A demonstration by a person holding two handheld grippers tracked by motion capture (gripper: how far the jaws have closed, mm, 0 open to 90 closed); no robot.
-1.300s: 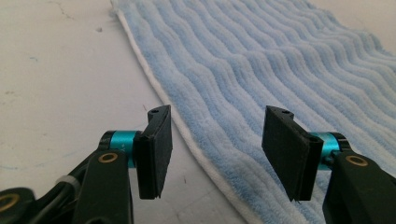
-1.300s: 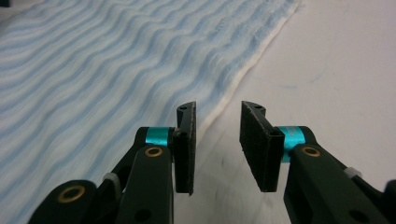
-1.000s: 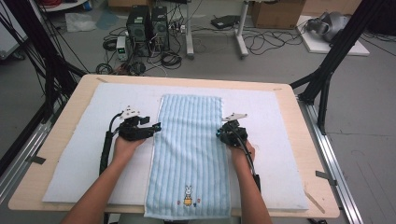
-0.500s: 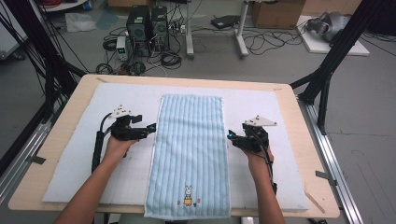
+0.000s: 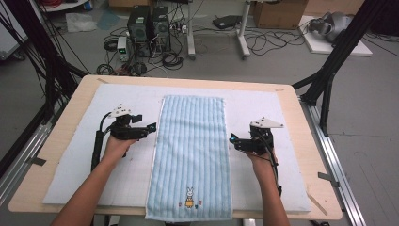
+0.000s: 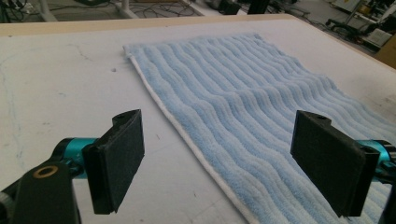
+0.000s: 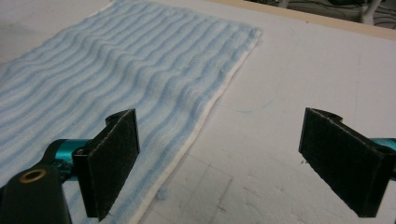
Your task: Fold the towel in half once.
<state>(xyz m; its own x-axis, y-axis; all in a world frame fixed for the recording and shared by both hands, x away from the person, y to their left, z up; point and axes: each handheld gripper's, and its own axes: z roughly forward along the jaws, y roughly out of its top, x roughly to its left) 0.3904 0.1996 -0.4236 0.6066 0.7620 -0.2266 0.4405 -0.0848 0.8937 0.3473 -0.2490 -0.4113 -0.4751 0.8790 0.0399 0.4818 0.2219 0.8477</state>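
Although the light-blue striped terry towel lies flat along the worktop's middle, folding remains; left claw and right claw have just been opening, nothing between them (one beside each long edge).

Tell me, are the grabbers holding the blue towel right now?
No, nothing is held. The left gripper and right gripper have just been opening their jaws, with nothing pinched between them. The towel lies flat on the table.
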